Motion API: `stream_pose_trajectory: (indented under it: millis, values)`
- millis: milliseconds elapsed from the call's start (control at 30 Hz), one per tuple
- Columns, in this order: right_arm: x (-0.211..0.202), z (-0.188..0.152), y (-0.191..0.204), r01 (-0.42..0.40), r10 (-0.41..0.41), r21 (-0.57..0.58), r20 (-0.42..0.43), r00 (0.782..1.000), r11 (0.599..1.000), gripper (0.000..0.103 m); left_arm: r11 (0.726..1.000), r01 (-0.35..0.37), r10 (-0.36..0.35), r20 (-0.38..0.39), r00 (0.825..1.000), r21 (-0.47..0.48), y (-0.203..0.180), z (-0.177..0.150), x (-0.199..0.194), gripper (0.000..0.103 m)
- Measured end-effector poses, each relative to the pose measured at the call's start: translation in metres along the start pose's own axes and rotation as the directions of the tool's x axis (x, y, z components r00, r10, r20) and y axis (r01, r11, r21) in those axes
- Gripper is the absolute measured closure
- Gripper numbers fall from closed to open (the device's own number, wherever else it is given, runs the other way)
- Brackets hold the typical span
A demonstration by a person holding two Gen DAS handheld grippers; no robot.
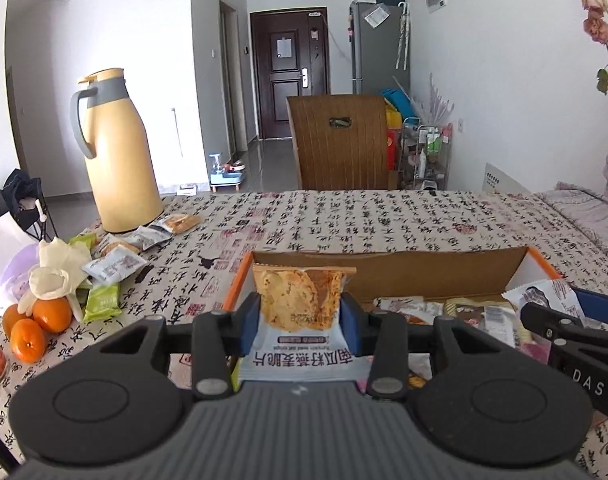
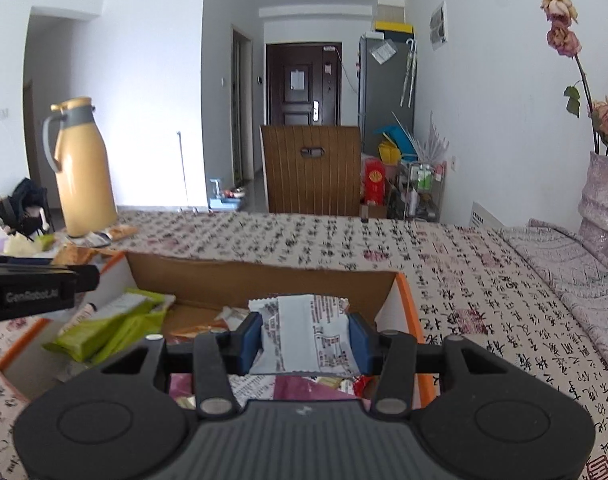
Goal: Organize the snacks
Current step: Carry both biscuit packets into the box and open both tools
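Calligraphy-print cloth covers the table (image 1: 344, 220) in a white-walled room; the left gripper (image 1: 299, 320) clamps an oat-crisp packet (image 1: 297, 312), long axis pointing away, above the cardboard box (image 1: 404, 272). Right wrist view: the right gripper (image 2: 306, 340) pinches a white snack packet (image 2: 304, 332), lengthwise forward, over the box.

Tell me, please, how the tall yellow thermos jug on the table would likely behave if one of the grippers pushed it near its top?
The yellow thermos jug stands upright and tall on a fairly narrow base, so a high push would probably tip it rather than slide it. The tablecloth underneath likely adds drag. Its rigid body shouldn't deform.
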State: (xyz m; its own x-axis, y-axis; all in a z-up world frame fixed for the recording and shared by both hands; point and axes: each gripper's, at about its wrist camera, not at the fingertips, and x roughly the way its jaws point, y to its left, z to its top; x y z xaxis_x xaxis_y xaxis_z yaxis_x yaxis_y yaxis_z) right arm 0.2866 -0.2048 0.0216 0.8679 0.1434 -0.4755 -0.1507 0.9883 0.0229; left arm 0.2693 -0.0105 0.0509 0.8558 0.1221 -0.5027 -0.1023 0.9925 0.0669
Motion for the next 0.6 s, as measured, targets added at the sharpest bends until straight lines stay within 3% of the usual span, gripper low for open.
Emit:
stream_pose_trajectory:
  millis: [100, 167, 233, 300, 400, 600]
  values:
    - [0.004, -0.005, 0.001, 0.000, 0.000, 0.000, -0.016, 1.000, 1.000, 0.056, 1.000, -0.005, 0.005, -0.006, 1.000, -0.009, 0.004, -0.004, 0.003, 0.054]
    - [0.004, -0.009, -0.001, -0.004, 0.004, 0.002, -0.024, 1.000, 1.000, 0.054, 1.000, -0.009, 0.009, -0.004, 1.000, -0.013, 0.007, -0.006, 0.004, 0.044]
    - [0.004, -0.011, -0.004, -0.004, 0.004, 0.009, -0.027, 1.000, 1.000, 0.051, 1.000, -0.014, 0.014, 0.006, 1.000, -0.022, 0.009, -0.007, 0.003, 0.013]
    - [0.002, -0.013, -0.006, -0.002, 0.003, 0.020, -0.028, 1.000, 1.000, 0.032, 1.000, -0.020, 0.020, 0.036, 0.999, -0.020, 0.011, -0.009, -0.001, 0.004]
    - [-0.002, -0.017, -0.007, 0.001, 0.000, 0.024, -0.022, 1.000, 1.000, 0.007, 1.000, 0.003, -0.002, 0.043, 0.999, -0.018, 0.013, -0.010, -0.003, 0.000]
    - [-0.013, -0.020, -0.010, 0.001, -0.001, 0.038, -0.012, 1.000, 0.999, 0.001, 0.999, 0.012, -0.011, 0.018, 1.000, -0.035, 0.017, -0.011, -0.004, 0.000]
